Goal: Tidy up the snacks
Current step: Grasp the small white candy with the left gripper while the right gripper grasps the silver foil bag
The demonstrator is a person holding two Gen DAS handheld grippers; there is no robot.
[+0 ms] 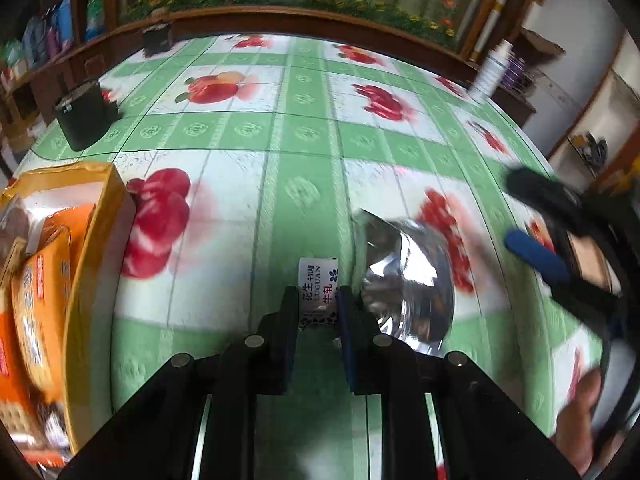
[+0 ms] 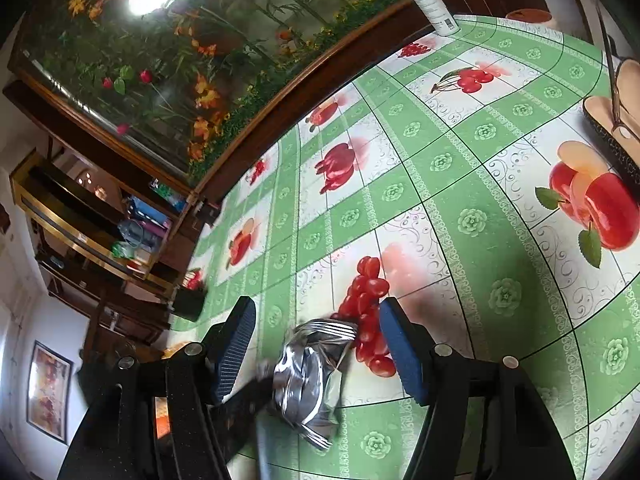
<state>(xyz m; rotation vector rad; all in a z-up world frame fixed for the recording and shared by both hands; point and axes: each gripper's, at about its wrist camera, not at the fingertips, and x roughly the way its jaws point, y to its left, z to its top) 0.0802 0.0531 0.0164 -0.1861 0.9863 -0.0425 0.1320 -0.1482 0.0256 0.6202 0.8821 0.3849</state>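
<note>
Notably, the left gripper (image 1: pixel 319 300) was pinching a small white snack packet (image 1: pixel 318 280), long axis along its fingers, just beside the silver pouch (image 1: pixel 404 276), while the right gripper (image 2: pixel 316 344) stood spread over that pouch mid-bench (image 1: pixel 280 140).

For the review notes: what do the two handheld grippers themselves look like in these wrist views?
Both are black plastic two-finger tools with round silver bolt heads at the linkage joints. The left gripper has blocky black fingers faced with blue pads. The right gripper has blue ribbed pads on black fingers. No cables, lettering or sleeves are visible.
</note>
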